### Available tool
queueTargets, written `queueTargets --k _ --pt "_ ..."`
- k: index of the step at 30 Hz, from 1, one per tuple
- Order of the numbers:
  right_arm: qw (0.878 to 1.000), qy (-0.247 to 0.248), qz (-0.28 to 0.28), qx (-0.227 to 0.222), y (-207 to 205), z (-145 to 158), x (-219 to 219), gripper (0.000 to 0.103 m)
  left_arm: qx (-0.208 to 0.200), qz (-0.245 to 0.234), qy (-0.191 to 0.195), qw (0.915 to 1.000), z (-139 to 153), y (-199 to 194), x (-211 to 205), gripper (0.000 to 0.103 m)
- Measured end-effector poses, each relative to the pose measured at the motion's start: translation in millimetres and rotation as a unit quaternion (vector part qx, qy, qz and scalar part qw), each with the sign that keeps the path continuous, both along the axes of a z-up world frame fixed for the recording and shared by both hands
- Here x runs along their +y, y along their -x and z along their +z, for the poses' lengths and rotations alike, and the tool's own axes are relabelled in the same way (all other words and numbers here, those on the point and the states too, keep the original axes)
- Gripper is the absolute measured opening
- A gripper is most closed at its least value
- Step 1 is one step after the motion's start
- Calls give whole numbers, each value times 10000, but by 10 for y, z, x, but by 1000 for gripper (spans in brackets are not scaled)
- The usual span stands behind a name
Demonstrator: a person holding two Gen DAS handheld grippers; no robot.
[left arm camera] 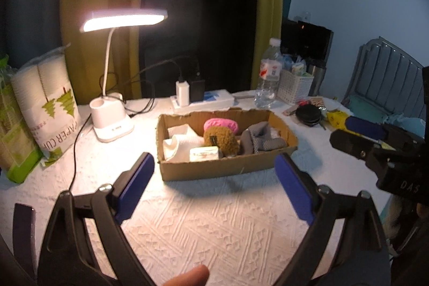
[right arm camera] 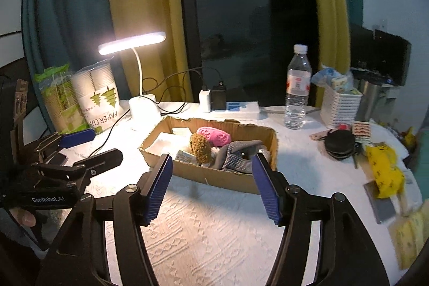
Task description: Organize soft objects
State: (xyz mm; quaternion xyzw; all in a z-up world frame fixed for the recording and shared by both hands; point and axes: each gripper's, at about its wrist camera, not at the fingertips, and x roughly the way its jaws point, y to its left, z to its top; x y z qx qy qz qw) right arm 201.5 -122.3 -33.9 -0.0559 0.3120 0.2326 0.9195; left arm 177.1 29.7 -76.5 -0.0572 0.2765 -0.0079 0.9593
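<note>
Surface: one white textured cloth (left arm camera: pixel 214 227) covers the surface, with yellow and teal curtains and a dark window behind.
Box: one shallow cardboard box (left arm camera: pixel 214 170) sits near the middle of the surface, open at the top.
Soft objects in box: one pink plush piece (left arm camera: pixel 221 124) at the back, one brown fuzzy piece (left arm camera: pixel 219 141) just in front of it, one grey fabric item (left arm camera: pixel 258 142) at the right end, white folded cloth (left arm camera: pixel 179 144) at the left end (how many pieces cannot be told), and one small pale packet (left arm camera: pixel 204 153) against the front wall.
Left tool: one left tool (left arm camera: pixel 214 184), its two blue pads spread wide with nothing between them, hovering over the cloth in front of the box.
Right tool: one right tool (right arm camera: pixel 211 186), also spread wide and holding nothing, near the front right corner of the box.
Lamp: one lit white desk lamp (left arm camera: pixel 112 122) left of the box.
Cups: two sleeves of paper cups (left arm camera: pixel 48 98) at the far left.
Bottle: one clear water bottle (right arm camera: pixel 297 90) behind the box, to the right.
Basket: one white woven basket (right arm camera: pixel 340 109) just beside the bottle.
Power strip: one white power strip (right arm camera: pixel 236 109) behind the box, carrying two plugged adapters.
</note>
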Motion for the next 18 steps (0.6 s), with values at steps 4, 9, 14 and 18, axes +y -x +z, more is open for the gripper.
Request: queueTargets --k 4,9,14,18 --pt "9998 30 -71 -169 164 144 -44 66 -197 -30 -86 9998 156 164 -64 93" --pt "9993 11 -134 -358 368 314 -87 75 -356 8 -307 9989 324 340 -175 93" --pt "9984 -33 -225 -513 561 442 -132 75 -565 -15 -302 9979 485 512 -216 93" --pt "9976 -70 -290 -619 692 518 -159 75 -723 -3 -312 9969 598 672 -220 93"
